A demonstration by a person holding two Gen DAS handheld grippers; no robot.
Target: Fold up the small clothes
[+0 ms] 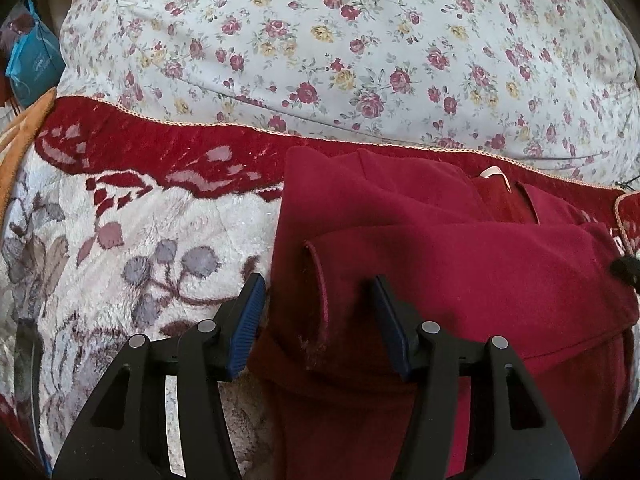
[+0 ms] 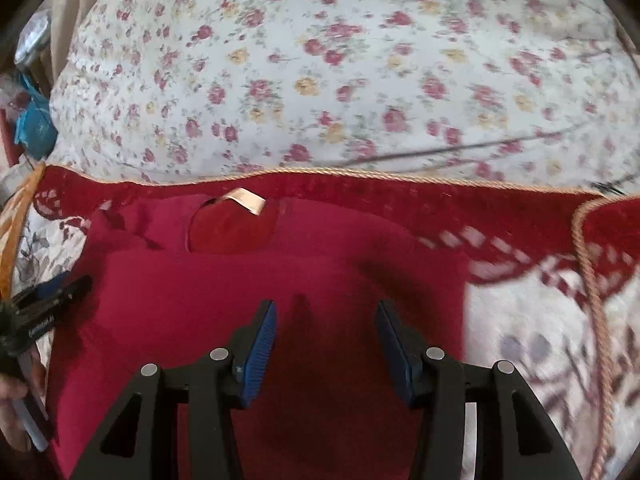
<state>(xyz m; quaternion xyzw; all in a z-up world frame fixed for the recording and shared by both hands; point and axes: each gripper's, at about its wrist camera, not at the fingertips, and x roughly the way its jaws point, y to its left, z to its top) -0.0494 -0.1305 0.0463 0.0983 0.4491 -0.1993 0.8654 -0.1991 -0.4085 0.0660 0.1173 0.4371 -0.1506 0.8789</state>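
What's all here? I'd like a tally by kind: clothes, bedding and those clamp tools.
Clothes: 1, the dark red garment
Bedding: 2, the flowered quilt and the red and white blanket
Tools: 2, the left hand-held gripper and the right hand-held gripper, both open with nothing pinched
Total: 5

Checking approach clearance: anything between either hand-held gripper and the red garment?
Nothing visible. The left hand-held gripper and the right hand-held gripper both hover open directly over the red garment on the blanket.
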